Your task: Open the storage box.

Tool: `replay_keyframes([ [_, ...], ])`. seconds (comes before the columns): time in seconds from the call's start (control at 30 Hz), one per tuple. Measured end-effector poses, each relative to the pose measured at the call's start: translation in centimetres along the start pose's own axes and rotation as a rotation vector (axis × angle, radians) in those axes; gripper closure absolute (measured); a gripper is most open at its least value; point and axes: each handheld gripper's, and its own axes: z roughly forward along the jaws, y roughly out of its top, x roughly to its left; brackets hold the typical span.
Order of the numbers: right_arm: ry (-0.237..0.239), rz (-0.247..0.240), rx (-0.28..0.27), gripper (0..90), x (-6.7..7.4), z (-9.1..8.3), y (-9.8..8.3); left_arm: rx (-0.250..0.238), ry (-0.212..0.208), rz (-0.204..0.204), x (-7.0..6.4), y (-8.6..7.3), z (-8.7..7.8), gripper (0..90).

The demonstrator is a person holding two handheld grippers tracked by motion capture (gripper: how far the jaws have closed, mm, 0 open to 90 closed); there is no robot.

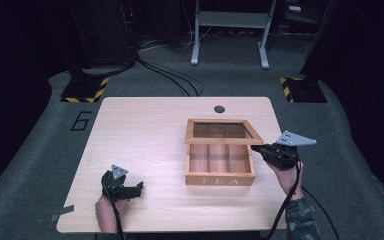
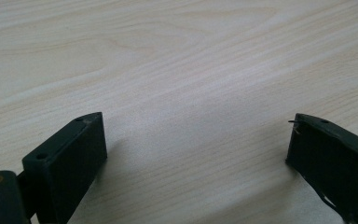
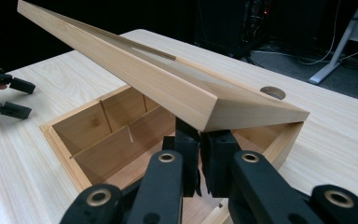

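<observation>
Black jaws of the right gripper (image 3: 199, 156) sit pressed together under the front corner of the wooden lid (image 3: 168, 84), their tips touching its underside, and whether they pinch its edge or just prop it I cannot tell. That lid hangs tilted above the tea box (image 1: 219, 167), hinged along the box's far side, its window panel dark in the high view. Under it the box shows bare wooden compartments split by thin dividers, with TEA lettered on the front wall. The right gripper (image 1: 275, 154) is at the box's right front corner, its grey plate just above, a hand (image 1: 291, 175) behind it and the cable trailing back over the sleeve. Off to the box's left, well apart from it, the left gripper (image 1: 125, 190) rests low over the pale wood table (image 1: 140, 130); its jaws stand wide apart with nothing between them but tabletop. Beyond the box, near the table's far edge, a round cable hole (image 1: 219, 109). Grey floor around the table, with a number 6 (image 1: 82, 120) marked on it off the far left corner
</observation>
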Motion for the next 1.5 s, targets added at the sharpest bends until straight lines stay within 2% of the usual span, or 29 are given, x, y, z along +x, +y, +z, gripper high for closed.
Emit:
replay_keyframes([
  [0.67,0.007,-0.002,-0.010,85.6,-1.0,0.4,2.1,0.000,0.000,0.000,0.0,0.0,0.0,4.4],
  [0.73,0.009,-0.013,-0.009,85.7,-1.1,0.5,2.3,0.000,0.000,0.001,0.0,0.0,0.0,4.4],
  [1.5,0.010,-0.013,-0.006,86.1,-2.8,1.9,5.0,-0.001,0.002,0.004,0.0,0.0,0.0,4.4],
])
